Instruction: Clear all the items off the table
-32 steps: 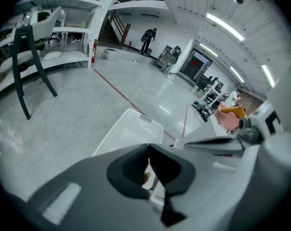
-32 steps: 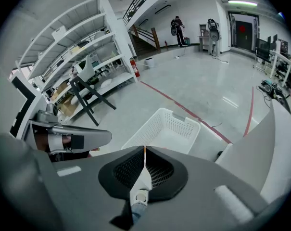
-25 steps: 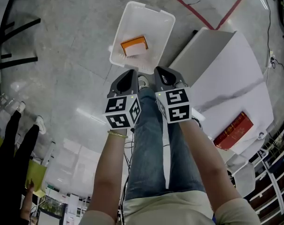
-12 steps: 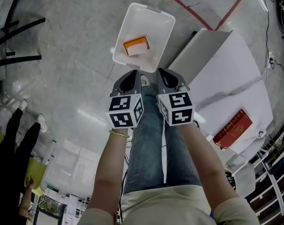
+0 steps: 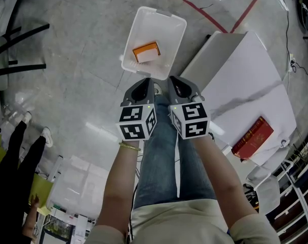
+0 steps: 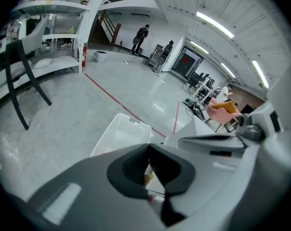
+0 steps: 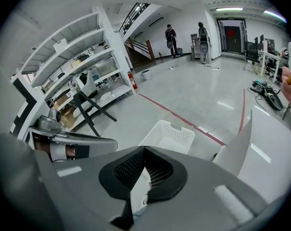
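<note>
Shut tight at the left gripper (image 6: 148, 147): black ribbed pads (image 6: 133, 166) pressed together, holding nothing. Same at the right gripper (image 7: 144, 150): black bumpy pads (image 7: 128, 170) touching, nothing in between. Held side by side above blue jeans (image 5: 164, 151), close but not touching, both tipped down. Smooth grey shells behind the pads, and a cube (image 5: 136, 122) with black-and-white squares on each.

Just past the tips in the head view, a white plastic bin (image 5: 166, 24) down on the floor (image 5: 67, 85). Boxy, with round corners, a thick rim and tiny holes in its walls. Inside, one small orange box (image 5: 146, 51) with a white side, lying flat near the middle.

Right of the bin, a white table (image 5: 240, 75), flat and smooth, with straight edges and a grey stripe across the top. On its near right corner, a red book (image 5: 253, 138): thin, long, hard-looking, lying flat. Well apart from both grippers, off to the right of the right one, touched by neither.

All around, grey shiny floor, hard like stone, with lamp glints on it. Beyond the bin, a thin red line (image 5: 194, 4) painted across. Far left, black bars (image 5: 16, 34) of a frame. In the right gripper view, tall white shelves (image 7: 73, 61) along the wall, with a black-legged chair (image 7: 87, 105) in front of them.
</note>
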A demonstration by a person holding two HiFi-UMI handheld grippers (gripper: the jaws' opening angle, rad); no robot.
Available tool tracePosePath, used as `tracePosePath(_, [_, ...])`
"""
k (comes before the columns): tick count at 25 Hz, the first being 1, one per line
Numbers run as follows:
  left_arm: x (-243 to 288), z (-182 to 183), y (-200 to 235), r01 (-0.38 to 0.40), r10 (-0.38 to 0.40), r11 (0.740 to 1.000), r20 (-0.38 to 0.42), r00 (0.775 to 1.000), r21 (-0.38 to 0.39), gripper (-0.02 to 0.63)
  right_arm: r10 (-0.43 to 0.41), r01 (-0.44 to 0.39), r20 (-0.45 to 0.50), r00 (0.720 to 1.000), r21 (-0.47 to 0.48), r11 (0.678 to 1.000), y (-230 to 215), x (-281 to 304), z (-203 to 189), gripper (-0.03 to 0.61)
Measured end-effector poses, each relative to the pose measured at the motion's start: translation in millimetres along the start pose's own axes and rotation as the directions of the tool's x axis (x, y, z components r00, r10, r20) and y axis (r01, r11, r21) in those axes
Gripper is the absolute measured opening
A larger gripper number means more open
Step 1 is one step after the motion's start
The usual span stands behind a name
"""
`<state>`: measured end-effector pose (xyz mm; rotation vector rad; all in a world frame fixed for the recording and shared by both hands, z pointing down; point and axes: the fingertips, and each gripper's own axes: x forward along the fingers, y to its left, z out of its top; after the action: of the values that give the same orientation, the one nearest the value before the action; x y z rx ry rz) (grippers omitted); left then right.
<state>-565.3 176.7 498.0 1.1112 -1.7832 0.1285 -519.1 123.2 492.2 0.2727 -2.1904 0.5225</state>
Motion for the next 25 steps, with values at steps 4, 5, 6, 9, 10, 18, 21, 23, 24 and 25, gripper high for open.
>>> tracePosePath(4, [-2, 2, -11, 0.009, -0.009, 0.999, -0.009, 1.000, 0.032, 0.009, -0.013, 0.013, 0.012, 1.000, 0.020, 1.000, -4, -8, 0, -0.002])
tracePosePath(5, [-2, 2, -15, 0.018, -0.018, 0.999, -0.013, 1.000, 0.038, 0.009, -0.018, 0.018, 0.014, 1.000, 0.029, 0.999, -7, -11, -1, -0.002])
tracePosePath(6, [-2, 2, -20, 0.030, -0.030, 0.999, -0.017, 0.999, 0.041, 0.009, -0.025, 0.024, 0.017, 1.000, 0.038, 0.999, -10, -14, -1, -0.002])
tracePosePath(9, [-1, 4, -37, 0.065, -0.063, 0.996, -0.030, 0.998, 0.055, 0.009, -0.046, 0.044, 0.032, 0.998, 0.062, 0.997, -20, -24, -2, -0.002])
tracePosePath(10, [0, 4, -44, 0.072, -0.070, 0.995, -0.034, 0.997, 0.065, 0.009, -0.053, 0.050, 0.038, 0.998, 0.068, 0.996, -24, -28, -2, -0.002])
tracePosePath(18, [17, -5, -107, 0.155, -0.145, 0.979, -0.081, 0.986, 0.133, 0.009, -0.124, 0.113, 0.069, 0.990, 0.148, 0.982, -74, -64, -19, -0.002])
tracePosePath(21, [22, -11, -134, 0.185, -0.171, 0.969, -0.096, 0.981, 0.163, 0.009, -0.156, 0.140, 0.076, 0.985, 0.181, 0.973, -95, -80, -28, -0.002])
tracePosePath(23, [25, -17, -152, 0.204, -0.186, 0.962, -0.108, 0.976, 0.180, 0.009, -0.172, 0.153, 0.083, 0.982, 0.199, 0.968, -107, -93, -35, -0.002])
tracePosePath(24, [26, -20, -162, 0.213, -0.194, 0.958, -0.115, 0.974, 0.190, 0.009, -0.180, 0.159, 0.086, 0.980, 0.207, 0.965, -113, -99, -39, -0.002])
tracePosePath(25, [28, -23, -172, 0.223, -0.202, 0.954, -0.121, 0.972, 0.201, 0.009, -0.189, 0.166, 0.089, 0.978, 0.216, 0.962, -119, -105, -42, -0.002])
